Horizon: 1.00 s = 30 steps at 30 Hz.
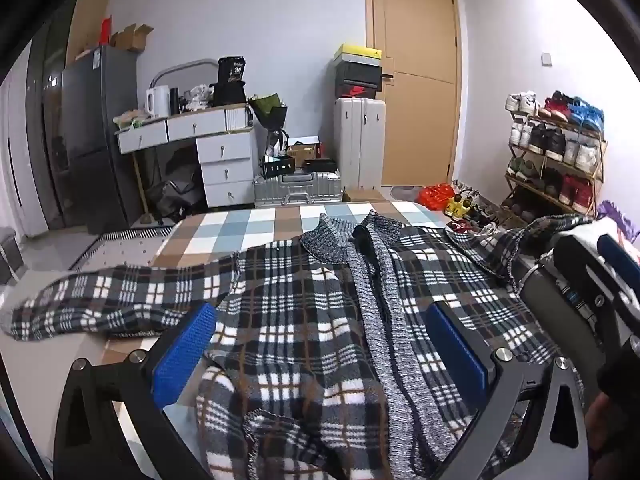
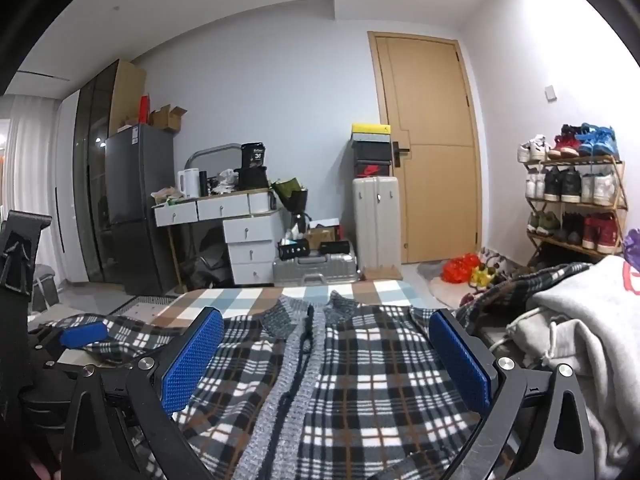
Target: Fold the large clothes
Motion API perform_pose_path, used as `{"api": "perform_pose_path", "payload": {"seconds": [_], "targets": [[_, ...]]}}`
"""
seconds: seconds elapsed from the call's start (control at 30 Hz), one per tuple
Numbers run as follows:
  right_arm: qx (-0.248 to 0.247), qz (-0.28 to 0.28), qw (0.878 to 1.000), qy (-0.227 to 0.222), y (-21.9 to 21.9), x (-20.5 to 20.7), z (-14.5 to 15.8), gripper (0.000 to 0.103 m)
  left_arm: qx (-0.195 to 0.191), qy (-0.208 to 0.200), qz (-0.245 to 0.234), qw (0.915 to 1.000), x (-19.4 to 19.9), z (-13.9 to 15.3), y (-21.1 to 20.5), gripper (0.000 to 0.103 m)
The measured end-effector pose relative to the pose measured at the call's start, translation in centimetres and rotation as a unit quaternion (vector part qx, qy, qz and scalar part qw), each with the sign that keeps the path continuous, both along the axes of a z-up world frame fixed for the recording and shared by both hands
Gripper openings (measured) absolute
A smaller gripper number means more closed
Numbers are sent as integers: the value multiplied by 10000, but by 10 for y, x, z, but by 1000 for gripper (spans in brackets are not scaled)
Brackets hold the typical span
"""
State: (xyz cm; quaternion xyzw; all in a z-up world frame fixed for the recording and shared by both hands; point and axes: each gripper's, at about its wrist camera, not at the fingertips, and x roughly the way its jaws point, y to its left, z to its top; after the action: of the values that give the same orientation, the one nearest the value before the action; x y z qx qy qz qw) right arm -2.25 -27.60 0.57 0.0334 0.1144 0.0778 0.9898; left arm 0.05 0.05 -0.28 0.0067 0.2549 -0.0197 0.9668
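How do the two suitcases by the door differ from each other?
The pale cream ribbed suitcase stands upright beside the wooden door, while the silver metal-look suitcase lies flat on the floor. The cream one carries a stack of shoe boxes on top; the silver one carries small dark boxes. The cream one reaches much higher than the silver one. Both are hard-shelled with ridged sides and sit against the same wall.

A checked bed cover [image 1: 256, 224] carries the plaid jacket [image 1: 304, 320] spread flat, grey clothes [image 2: 576, 320] beside it.
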Motion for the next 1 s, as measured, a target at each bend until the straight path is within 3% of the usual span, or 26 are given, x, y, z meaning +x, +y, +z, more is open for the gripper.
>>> {"api": "perform_pose_path", "payload": {"seconds": [0.63,1.0], "targets": [[265,-30,9996,105,-8,2,-4,103,-32,95,56,9999,2,-4,4,102],[139,14,9999,68,-4,0,-5,103,-79,120,1,9999,2,-1,4,102]]}}
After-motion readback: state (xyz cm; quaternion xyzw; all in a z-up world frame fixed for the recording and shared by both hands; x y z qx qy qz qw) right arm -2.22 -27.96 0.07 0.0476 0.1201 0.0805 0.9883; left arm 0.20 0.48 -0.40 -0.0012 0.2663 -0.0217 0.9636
